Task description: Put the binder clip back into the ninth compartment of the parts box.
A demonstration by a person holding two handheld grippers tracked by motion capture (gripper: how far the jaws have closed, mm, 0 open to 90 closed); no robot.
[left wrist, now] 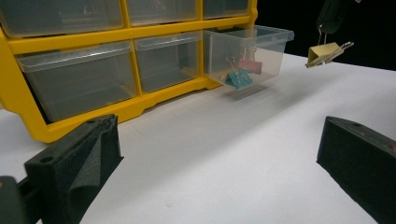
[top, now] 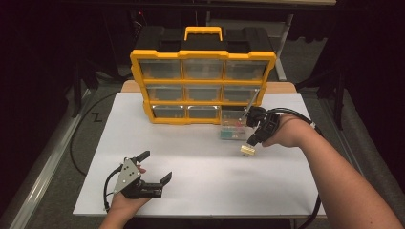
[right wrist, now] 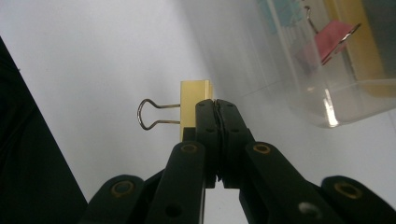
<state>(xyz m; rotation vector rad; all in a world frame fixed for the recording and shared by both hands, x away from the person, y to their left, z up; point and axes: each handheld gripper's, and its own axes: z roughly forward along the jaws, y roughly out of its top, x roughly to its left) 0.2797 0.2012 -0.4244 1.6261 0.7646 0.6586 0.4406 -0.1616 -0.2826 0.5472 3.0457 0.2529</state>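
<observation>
At the left of the high view, the left gripper (top: 155, 167) rests low on the white table (top: 191, 167), its jaws spread wide with nothing between them, idle and well apart from the work. Behind the middle of the table stands the yellow organizer (top: 203, 86), a rack of 9 clear drawers; 8 sit pushed in, while the clear drawer (top: 233, 125) at the bottom right is pulled out toward the person. Inside it, the left gripper view picks out a teal binder clip (left wrist: 239, 78) and a pink binder clip (left wrist: 251, 66) already lying on its floor. Farther right, the right gripper (top: 250, 142) has its jaws pressed shut on 1 wire handle of a yellow binder clip (top: 247, 150), which hangs clear of the table just beside the drawer's open front, its other handle (right wrist: 152, 114) sticking out to the side in the right gripper view. By this evidence the sorting looks partly done: at least 2 clips are stowed, a 3rd is in the air but not yet over the drawer, and releasing it inside and sliding the drawer home appear to remain.
</observation>
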